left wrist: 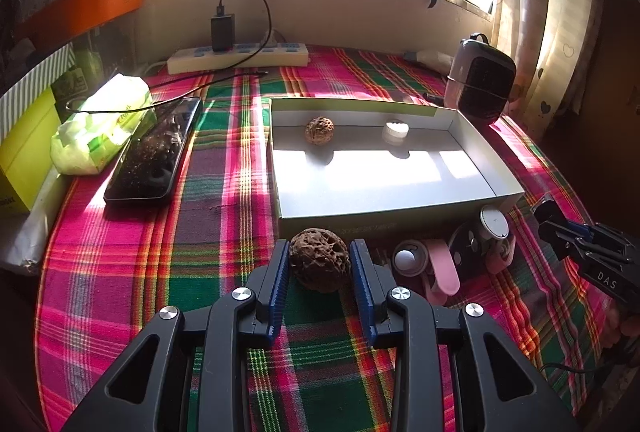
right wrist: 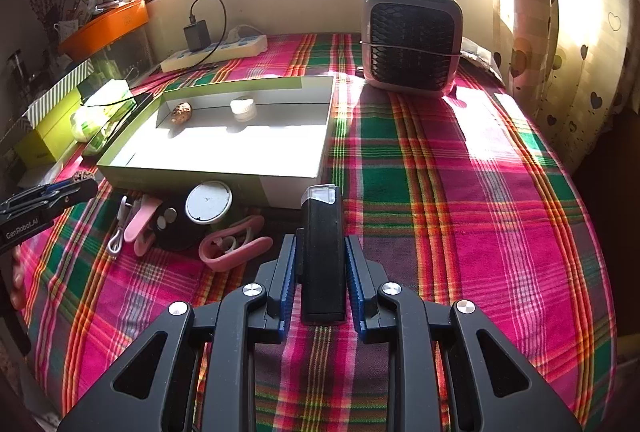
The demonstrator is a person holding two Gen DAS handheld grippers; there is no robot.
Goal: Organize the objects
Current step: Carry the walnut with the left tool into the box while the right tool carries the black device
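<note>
Left wrist view: plaid tablecloth [left wrist: 120, 272]; open grey box [left wrist: 384, 187] holds small walnut [left wrist: 319, 129] and white cap [left wrist: 395, 131]. Left gripper [left wrist: 320, 264] pinches big walnut [left wrist: 319, 259] just before box front. Right gripper [right wrist: 321, 268] clamps black lighter [right wrist: 322, 252] near box corner.

Your open box [left wrist: 384, 191] sits mid-table, with a walnut [left wrist: 319, 129] and a cap [left wrist: 395, 131] along its far wall | second walnut [left wrist: 319, 259] just near of its near wall | clutter of small items [left wrist: 452, 252] right of that walnut | phone [left wrist: 154, 151] left of box | power strip [left wrist: 238, 57] far | heater [left wrist: 482, 79] far right
</note>
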